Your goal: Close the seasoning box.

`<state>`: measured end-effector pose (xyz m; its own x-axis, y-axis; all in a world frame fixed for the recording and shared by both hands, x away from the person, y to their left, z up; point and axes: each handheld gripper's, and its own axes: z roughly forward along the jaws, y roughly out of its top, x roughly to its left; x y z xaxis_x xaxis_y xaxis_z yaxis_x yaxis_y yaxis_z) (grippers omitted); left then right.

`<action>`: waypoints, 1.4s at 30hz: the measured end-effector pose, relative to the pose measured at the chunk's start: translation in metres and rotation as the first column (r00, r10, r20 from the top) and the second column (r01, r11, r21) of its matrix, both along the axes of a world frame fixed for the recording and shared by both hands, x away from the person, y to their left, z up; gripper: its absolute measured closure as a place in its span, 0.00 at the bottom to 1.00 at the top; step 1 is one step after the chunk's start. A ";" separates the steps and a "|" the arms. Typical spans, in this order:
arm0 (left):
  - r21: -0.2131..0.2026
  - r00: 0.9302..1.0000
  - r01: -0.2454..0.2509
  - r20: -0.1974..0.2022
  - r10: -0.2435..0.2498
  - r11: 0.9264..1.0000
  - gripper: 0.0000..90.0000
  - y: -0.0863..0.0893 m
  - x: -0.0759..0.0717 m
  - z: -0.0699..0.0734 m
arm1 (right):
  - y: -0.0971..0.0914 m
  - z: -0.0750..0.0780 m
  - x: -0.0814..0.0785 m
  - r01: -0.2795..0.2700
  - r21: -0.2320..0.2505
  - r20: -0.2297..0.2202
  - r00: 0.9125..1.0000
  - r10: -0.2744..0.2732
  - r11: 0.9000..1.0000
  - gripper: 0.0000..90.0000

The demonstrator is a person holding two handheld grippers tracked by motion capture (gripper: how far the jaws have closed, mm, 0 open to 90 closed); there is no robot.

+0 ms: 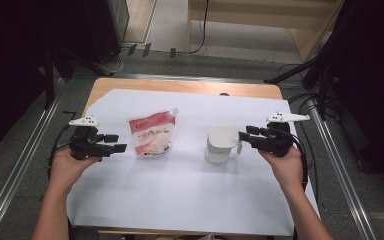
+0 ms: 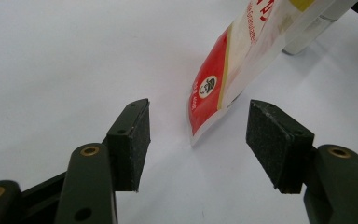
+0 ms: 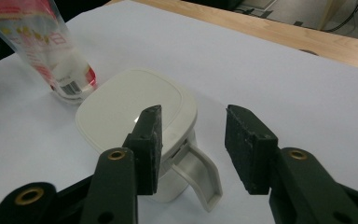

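- The left gripper (image 1: 111, 143) sits at the left of the high view, its fingers (image 2: 131, 140) spread apart with bare white sheet between them; in the left gripper view the red bottom corner of the pouch (image 2: 223, 79) lies just beyond the gap, not touched.
- The right gripper (image 1: 246, 135) sits at the right of the high view, its fingers (image 3: 248, 147) likewise apart; in the right gripper view they stand on either side of the handle (image 3: 200, 177) of the white lidded cup (image 3: 137, 121), above it, and contact cannot be told.
- Each gripper is held in a hand, the left hand (image 1: 66, 165) and the right hand (image 1: 286, 167) coming in from the bottom edge.
- In the high view the pouch (image 1: 151, 134), red and white with a spout at its upper right corner, is left of centre; the cup (image 1: 221, 145) stands right of centre, well apart from it.
- Both rest on a white sheet (image 1: 180, 195) that covers most of the wooden bench (image 1: 180, 86), whose bare edge shows along the top.
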<state>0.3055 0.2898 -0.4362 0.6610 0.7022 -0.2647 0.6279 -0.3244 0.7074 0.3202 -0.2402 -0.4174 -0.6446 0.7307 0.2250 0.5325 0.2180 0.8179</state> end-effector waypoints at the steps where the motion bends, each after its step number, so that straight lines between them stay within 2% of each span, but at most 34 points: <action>1: -0.001 1.000 -0.001 0.002 0.001 1.000 0.45 0.000 0.000 0.000 | -0.004 -0.001 -0.002 0.004 -0.005 0.017 1.000 -0.004 1.000 0.60; 9: -0.005 1.000 0.001 0.000 -0.001 1.000 0.45 0.000 0.000 0.001 | -0.019 -0.008 -0.007 0.031 -0.021 0.033 0.999 -0.030 0.999 0.55; 21: 0.001 1.000 -0.006 0.003 0.006 1.000 0.45 0.000 -0.001 0.001 | -0.047 -0.018 -0.018 0.083 -0.009 0.048 0.995 -0.083 0.996 0.49; 29: 0.004 1.000 0.000 0.006 0.000 1.000 0.45 -0.001 -0.001 0.001 | -0.055 -0.026 -0.022 0.097 -0.021 0.042 0.994 -0.096 0.995 0.47; 37: 0.000 1.000 0.007 0.000 -0.007 1.000 0.45 -0.002 0.000 0.000 | -0.059 -0.037 -0.017 0.125 -0.026 0.019 0.992 -0.125 0.992 0.46; 42: 0.000 1.000 0.000 0.003 0.000 1.000 0.44 -0.002 0.000 0.000 | -0.056 -0.039 -0.015 0.123 -0.031 0.012 0.992 -0.122 0.992 0.46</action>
